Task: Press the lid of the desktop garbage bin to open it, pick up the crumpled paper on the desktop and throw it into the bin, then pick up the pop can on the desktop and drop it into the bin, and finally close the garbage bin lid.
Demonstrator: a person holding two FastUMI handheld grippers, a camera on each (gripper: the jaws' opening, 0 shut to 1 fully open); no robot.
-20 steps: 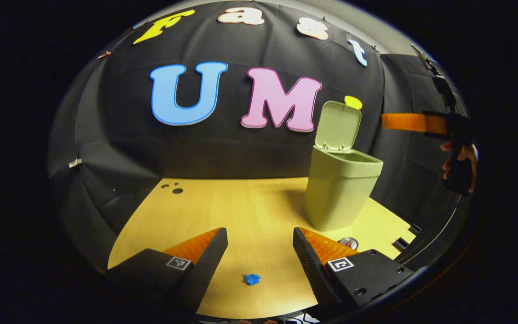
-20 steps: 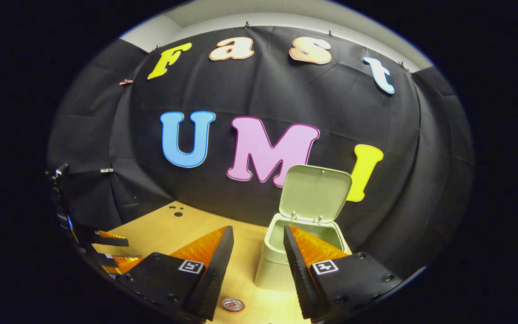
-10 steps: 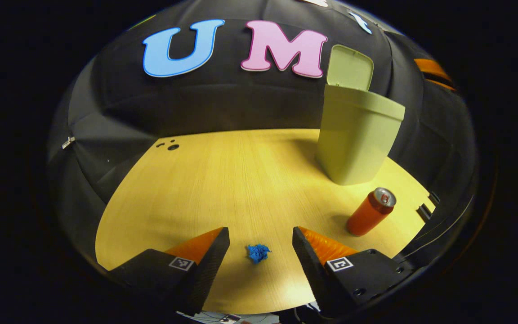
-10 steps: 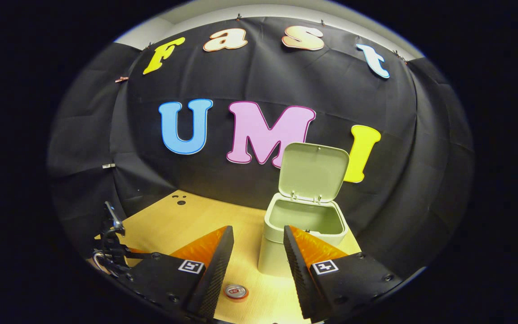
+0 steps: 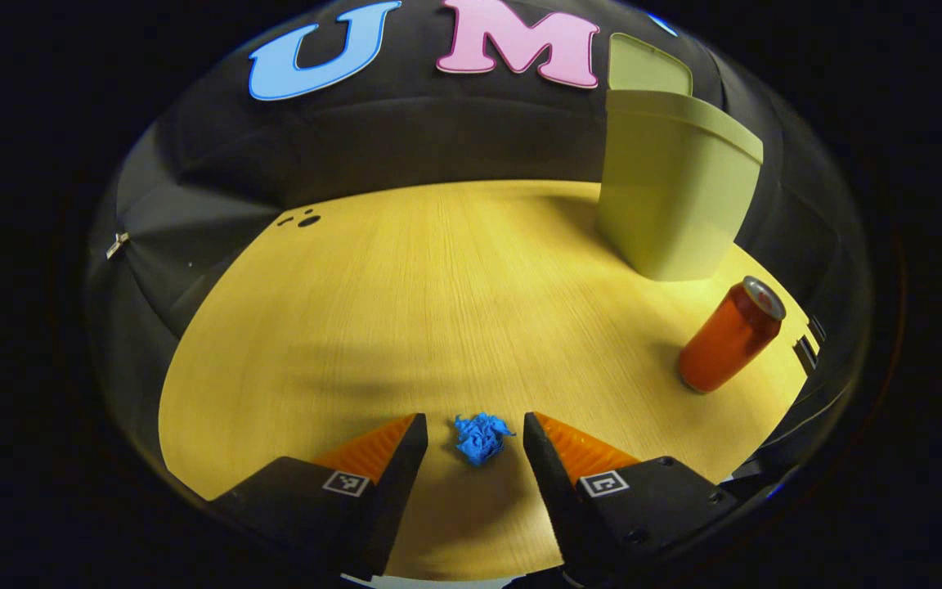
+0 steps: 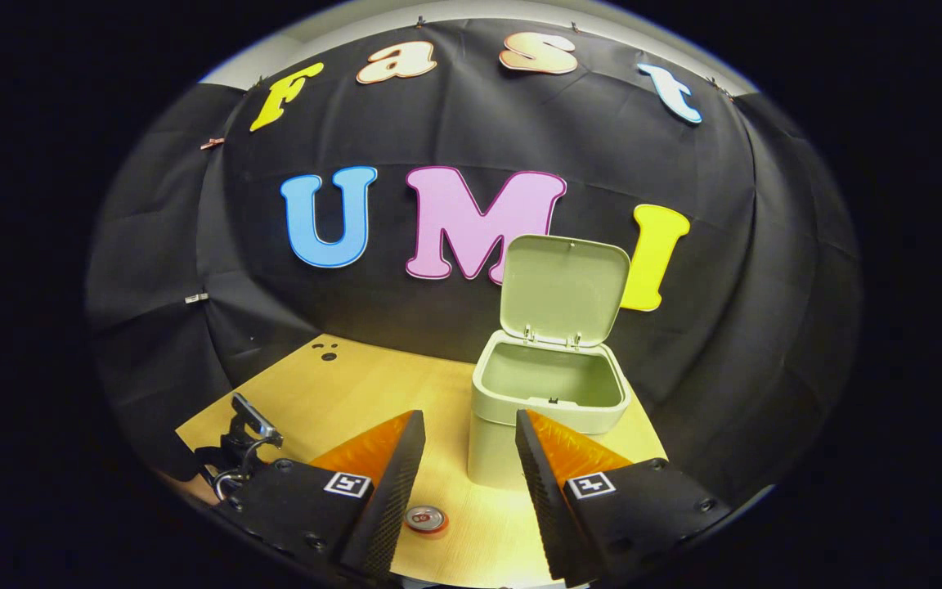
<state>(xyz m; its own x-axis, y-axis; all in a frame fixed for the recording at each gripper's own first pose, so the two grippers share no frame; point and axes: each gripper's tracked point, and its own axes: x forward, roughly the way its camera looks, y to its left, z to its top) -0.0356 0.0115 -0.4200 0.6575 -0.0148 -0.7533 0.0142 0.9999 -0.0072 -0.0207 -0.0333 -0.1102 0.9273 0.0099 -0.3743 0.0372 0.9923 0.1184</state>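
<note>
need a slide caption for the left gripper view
Open left hand-held gripper straddles blue crumpled paper; pop can upright beside the bin.

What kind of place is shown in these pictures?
Most likely a staged recording booth, not a real home: black cloth wall drapes around a bare wooden desktop, which carries only a green bin, a pop can and a crumpled paper.

The left tool (image 5: 468, 425) is low over the bench (image 5: 405, 294), its two fingers spread apart with the crumpled paper (image 5: 480, 437) between their tips, neither finger touching it. The right tool (image 6: 463, 421) is held higher, above the pop can (image 6: 425, 519), its fingers also spread apart, gripping nothing.
</note>
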